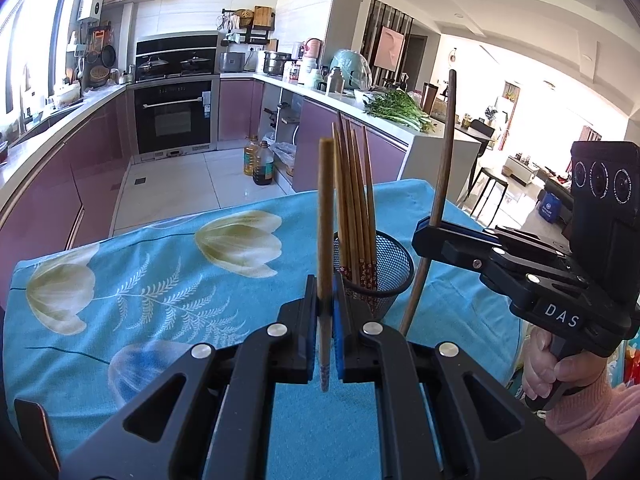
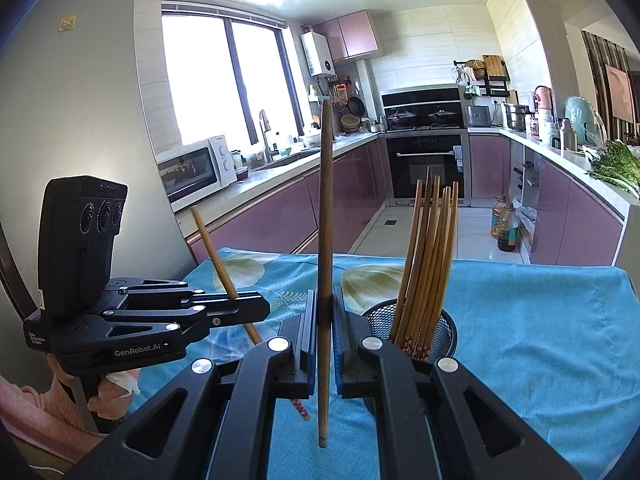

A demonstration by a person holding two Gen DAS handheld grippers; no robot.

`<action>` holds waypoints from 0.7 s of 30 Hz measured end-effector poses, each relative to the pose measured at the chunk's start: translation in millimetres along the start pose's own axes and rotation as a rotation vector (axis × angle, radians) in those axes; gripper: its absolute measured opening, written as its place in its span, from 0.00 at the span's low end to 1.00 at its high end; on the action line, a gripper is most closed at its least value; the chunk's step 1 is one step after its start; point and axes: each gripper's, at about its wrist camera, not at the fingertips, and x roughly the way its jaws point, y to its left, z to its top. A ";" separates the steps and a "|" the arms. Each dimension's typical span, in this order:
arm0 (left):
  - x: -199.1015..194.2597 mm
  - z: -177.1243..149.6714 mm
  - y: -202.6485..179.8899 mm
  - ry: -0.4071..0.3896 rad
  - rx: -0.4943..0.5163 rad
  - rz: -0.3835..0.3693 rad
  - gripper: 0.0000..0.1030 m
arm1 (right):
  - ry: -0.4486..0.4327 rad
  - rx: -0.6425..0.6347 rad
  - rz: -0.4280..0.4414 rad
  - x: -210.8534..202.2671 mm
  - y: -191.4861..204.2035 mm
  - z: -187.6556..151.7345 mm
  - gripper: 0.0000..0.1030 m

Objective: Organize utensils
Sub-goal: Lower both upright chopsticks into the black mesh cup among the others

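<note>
While tilted slightly downward, left claw [image 1: 325, 344] and right claw [image 2: 324, 344] — each clamped on one seemingly upright chopstick [image 1: 326, 240].

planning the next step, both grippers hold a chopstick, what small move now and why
Probably carry the right gripper over the mesh cup and lower its dark chopstick in: it stands upright beside the cup, where the other chopsticks already stand.
</note>
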 end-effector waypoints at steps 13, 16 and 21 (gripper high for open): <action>-7.4 12.0 -4.1 -0.033 0.018 -0.009 0.07 | -0.031 -0.013 -0.004 -1.4 0.7 11.6 0.06; -8.5 15.1 -6.0 -0.037 0.024 -0.014 0.07 | -0.038 -0.016 -0.003 -2.1 2.0 12.5 0.06; -10.6 19.4 -9.5 -0.047 0.034 -0.018 0.07 | -0.048 -0.016 0.002 -3.2 1.9 16.4 0.06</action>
